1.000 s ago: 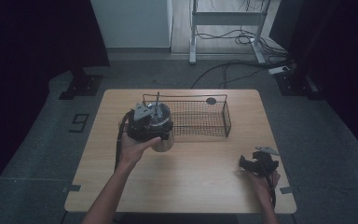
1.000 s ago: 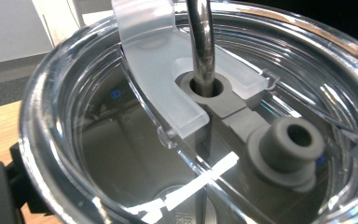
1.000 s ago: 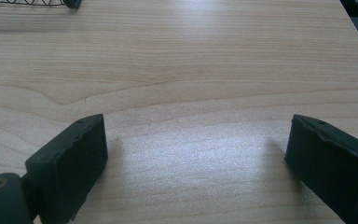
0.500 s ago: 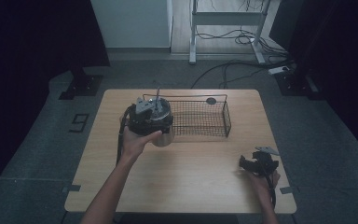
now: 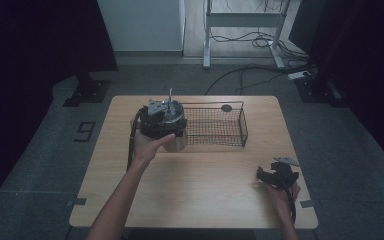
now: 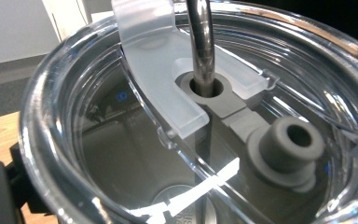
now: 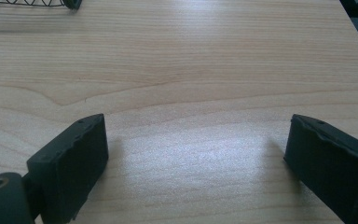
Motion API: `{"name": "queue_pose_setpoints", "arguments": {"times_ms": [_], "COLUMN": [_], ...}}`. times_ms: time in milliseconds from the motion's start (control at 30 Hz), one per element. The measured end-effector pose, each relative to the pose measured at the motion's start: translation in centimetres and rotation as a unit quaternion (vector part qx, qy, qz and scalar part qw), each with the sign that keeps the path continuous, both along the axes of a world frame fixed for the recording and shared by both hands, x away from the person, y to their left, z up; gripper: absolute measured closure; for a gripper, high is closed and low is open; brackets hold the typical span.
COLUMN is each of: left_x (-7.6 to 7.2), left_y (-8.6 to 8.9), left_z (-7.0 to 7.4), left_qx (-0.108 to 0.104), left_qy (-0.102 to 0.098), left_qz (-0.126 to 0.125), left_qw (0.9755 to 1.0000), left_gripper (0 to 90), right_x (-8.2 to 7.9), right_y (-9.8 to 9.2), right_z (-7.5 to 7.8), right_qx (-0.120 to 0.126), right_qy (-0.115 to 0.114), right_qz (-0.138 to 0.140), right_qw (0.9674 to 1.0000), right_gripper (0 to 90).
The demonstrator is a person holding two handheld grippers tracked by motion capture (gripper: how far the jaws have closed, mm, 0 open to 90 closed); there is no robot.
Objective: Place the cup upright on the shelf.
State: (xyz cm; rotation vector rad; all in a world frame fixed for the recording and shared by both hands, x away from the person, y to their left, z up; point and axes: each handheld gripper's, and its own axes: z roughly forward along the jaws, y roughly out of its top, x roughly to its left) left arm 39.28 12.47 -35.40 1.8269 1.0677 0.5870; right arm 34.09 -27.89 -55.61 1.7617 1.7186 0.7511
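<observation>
High view: steel tumbler (image 5: pixel 176 142) with straw (image 5: pixel 170 95) beside wire basket (image 5: pixel 215 127).

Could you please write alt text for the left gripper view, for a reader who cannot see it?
Close-up looking down on a tumbler's clear plastic lid, with a metal straw rising through a grey seal in its middle. A frosted sliding tab sits beside the straw, a round grey plug lies to the right, and wooden table shows at left.

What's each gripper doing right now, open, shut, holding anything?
Left gripper: right over the steel tumbler with clear lid and metal straw; jaw state cannot be told.
Right gripper: open, holding nothing, low over the table.
</observation>
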Motion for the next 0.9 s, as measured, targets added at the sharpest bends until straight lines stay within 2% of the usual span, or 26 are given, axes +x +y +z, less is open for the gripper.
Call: {"name": "queue_pose_setpoints", "arguments": {"times_ms": [300,500,900], "left_x": [1.0,1.5,2.4], "left_y": [0.0,-0.3,-0.4], "left_z": [0.3,0.5,0.9], "left_qx": [-0.002,0.007,-0.003], "left_qy": [0.003,0.001,0.007], "left_qz": [0.008,0.01,0.019], "left_qw": [1.0,0.9999,0.9998], "left_gripper": [3.8,3.8,3.8], "right_x": [0.0,0.0,0.0], "right_y": [0.0,0.0,0.0], "right_z": [0.0,0.0,0.0], "right_qx": [0.0,0.0,0.0], "right_qy": [0.0,0.0,0.0], "right_qz": [0.0,0.0,0.0], "right_qw": [1.0,1.0,1.0], "right_gripper": [5.8,5.9,6.0]}}
